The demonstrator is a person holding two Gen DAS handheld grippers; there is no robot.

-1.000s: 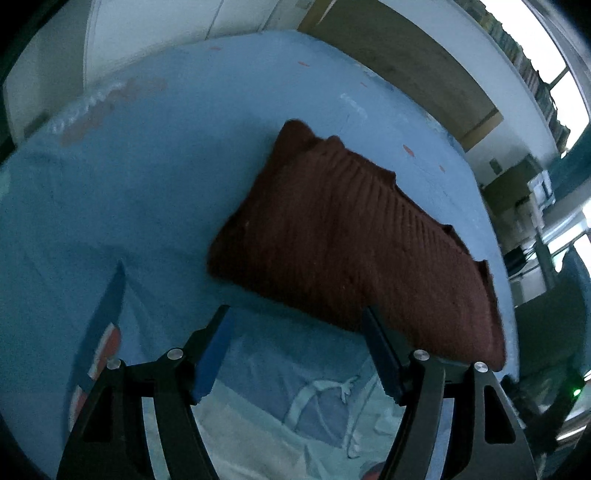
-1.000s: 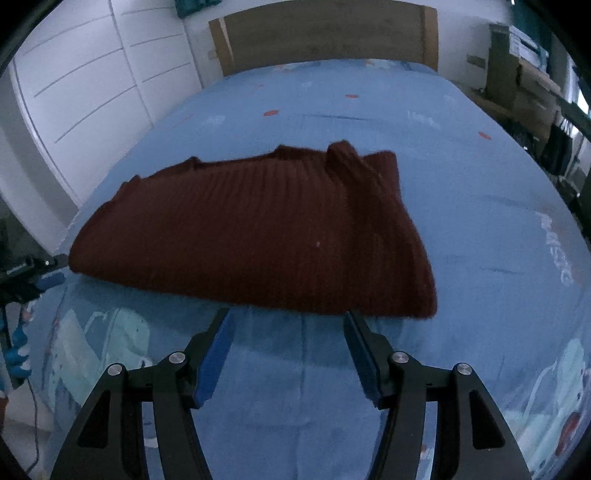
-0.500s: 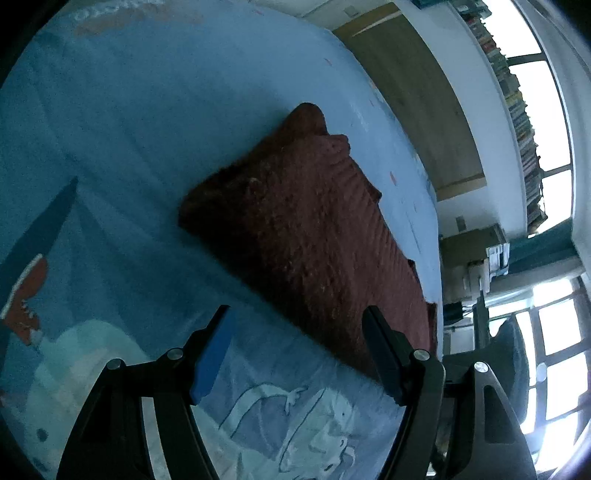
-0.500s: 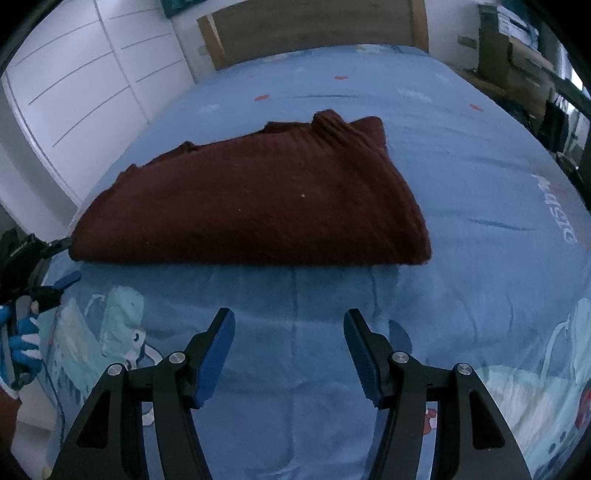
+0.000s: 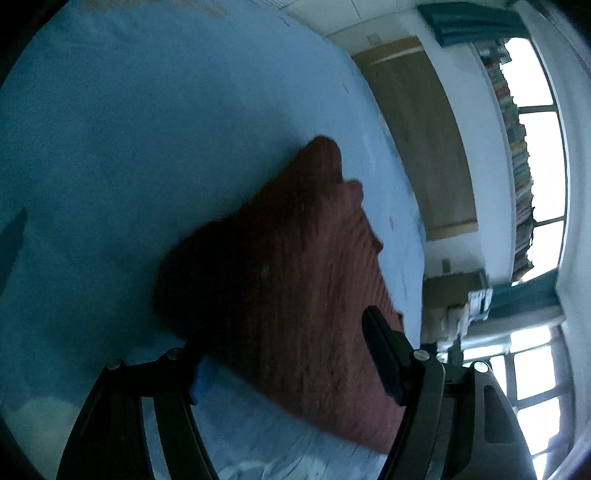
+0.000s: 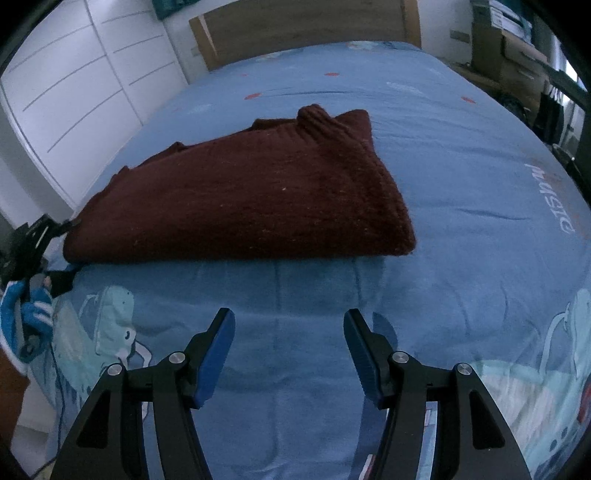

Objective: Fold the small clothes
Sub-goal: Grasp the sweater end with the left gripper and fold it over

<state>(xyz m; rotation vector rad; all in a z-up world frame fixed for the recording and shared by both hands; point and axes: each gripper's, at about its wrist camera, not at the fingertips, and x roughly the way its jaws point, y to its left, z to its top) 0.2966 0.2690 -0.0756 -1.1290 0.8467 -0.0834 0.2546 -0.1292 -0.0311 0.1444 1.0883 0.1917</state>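
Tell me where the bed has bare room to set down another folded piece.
Bare bedspread lies right of the maroon sweater, toward the printed lettering, and beyond it up to the headboard. The strip before the right gripper is free. The sweater's left end, where the left gripper works, is crowded.

My left gripper (image 5: 284, 332) is hiding one fingertip behind the blurred sweater (image 5: 295, 277); at three o'clock, shelf contents (image 5: 517, 147) are blurring beyond reading.

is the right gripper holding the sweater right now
No, the right gripper stands open over bare blue bedsheet, short of the dark red sweater.
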